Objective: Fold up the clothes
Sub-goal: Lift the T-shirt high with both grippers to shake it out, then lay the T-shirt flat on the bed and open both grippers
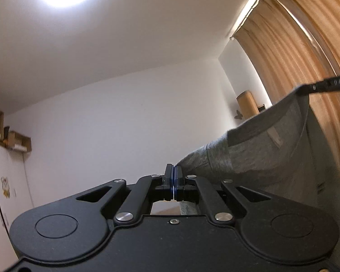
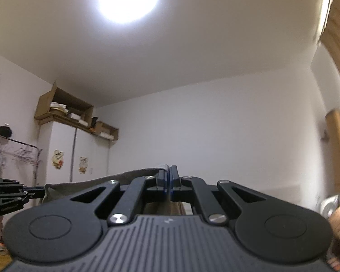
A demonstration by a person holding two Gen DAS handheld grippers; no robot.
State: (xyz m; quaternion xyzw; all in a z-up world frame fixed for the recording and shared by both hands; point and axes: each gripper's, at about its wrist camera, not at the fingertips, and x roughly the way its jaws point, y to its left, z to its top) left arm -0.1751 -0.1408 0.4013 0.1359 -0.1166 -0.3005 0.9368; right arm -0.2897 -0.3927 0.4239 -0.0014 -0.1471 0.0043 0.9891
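Grey garment (image 1: 256, 149): it is hanging in the air, stretched between the two grippers, with both wrist cameras tilting up toward the ceiling.

Left gripper (image 1: 174, 181): jaws are pressing together, and the cloth is emerging from the tips, so it is pinching one end of the garment's top edge. Right gripper (image 2: 167, 179): jaws are likewise pressing together, with a fold of cloth bunching just above the tips; it is pinching the other end.

Key relation: the held edge is running from the left gripper, rising slightly, to the right gripper, so the garment's long axis is lying along the line between the two. Each gripper is sitting at one end of that edge; neither is nearer. The rest of the cloth is dropping below that edge.

Look of the garment: heathered grey knit, with a stitched seam or hem band near the left gripper and a small pale tag nearer the right gripper. The edge is sagging a little, not taut.

Surroundings relative to the garment: tan curtain (image 1: 294, 52) is hanging behind it; white wardrobe (image 2: 63, 154) is standing beyond its left-gripper end.

No worktop or bed is showing; where the cloth's lower end is reaching, I cannot tell.

Judgement: this pose is fitting either a shake-out or a carry between folds.
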